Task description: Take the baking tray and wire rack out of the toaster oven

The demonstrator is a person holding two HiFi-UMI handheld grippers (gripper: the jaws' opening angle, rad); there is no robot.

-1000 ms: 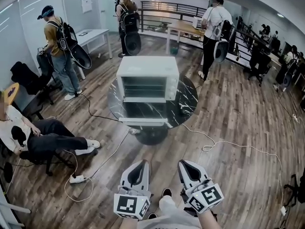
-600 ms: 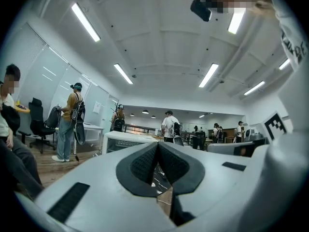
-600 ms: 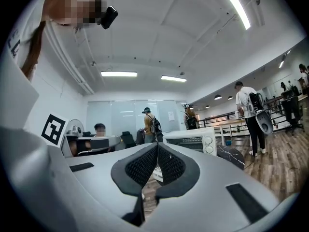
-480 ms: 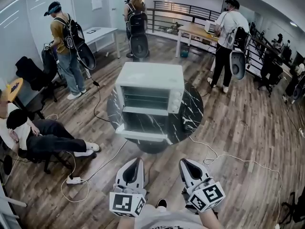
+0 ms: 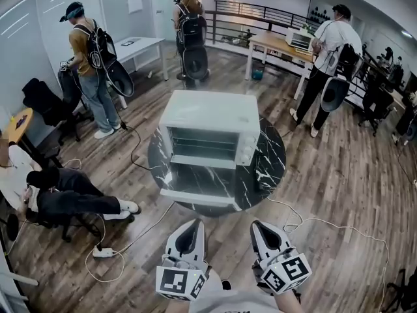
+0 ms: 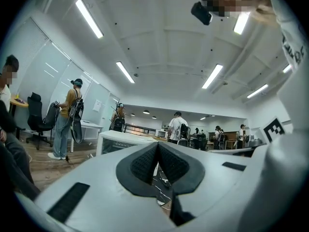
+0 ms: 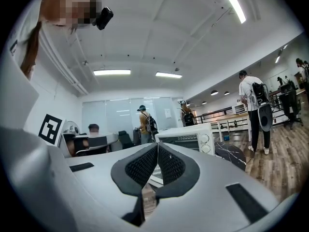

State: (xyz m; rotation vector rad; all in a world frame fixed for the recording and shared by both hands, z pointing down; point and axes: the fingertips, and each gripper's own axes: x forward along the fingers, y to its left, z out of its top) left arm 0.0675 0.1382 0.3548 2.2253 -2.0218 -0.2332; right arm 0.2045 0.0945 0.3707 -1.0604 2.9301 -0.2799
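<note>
Toaster oven [image 5: 208, 126]: white, set on a round black marble-patterned table [image 5: 270, 152], with its door [image 5: 199, 189] dropped open toward the grippers.
Wire rack [image 5: 203, 145]: seen as bars inside the oven cavity; the baking tray cannot be told apart in there.
Left gripper [image 5: 193, 223]: jaws pressed together, nothing held, kept short of the table.
Right gripper [image 5: 258, 227]: jaws likewise closed on nothing, held beside the left.
Markings: black-and-white square codes are carried on the cube [image 5: 179, 282] of each gripper; print on a wall sheet [image 5: 134, 0] is too small to be read.
</note>
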